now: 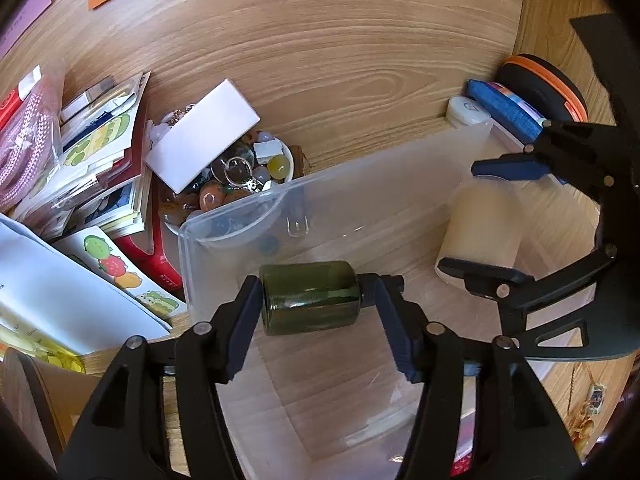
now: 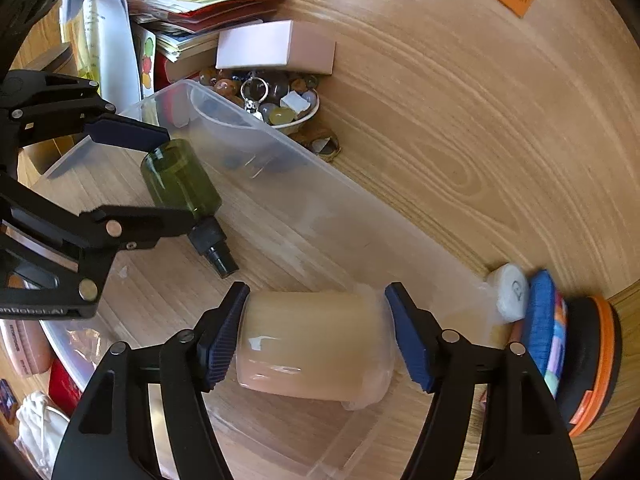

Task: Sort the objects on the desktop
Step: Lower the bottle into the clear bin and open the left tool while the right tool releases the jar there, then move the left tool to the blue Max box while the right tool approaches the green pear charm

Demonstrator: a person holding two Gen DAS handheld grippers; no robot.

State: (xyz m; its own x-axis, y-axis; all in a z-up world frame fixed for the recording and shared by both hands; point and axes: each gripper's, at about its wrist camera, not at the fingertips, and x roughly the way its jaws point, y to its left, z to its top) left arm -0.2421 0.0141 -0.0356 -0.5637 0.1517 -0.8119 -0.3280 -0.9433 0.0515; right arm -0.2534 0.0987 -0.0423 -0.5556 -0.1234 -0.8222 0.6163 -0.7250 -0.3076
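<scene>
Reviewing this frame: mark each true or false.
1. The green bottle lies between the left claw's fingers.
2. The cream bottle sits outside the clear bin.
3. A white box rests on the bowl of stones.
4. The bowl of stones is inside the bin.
1. True: the green bottle lies sideways between the left claw fingers.
2. False: the cream bottle is within the clear bin, between the right claw fingers.
3. True: the white box rests on the bowl of stones.
4. False: it stands on the desk, beside the bin.

Both grippers point steeply downward, side by side. The left gripper (image 1: 316,316) stands partly spread, and the right gripper (image 2: 316,336) likewise, its pads slightly slack.
</scene>
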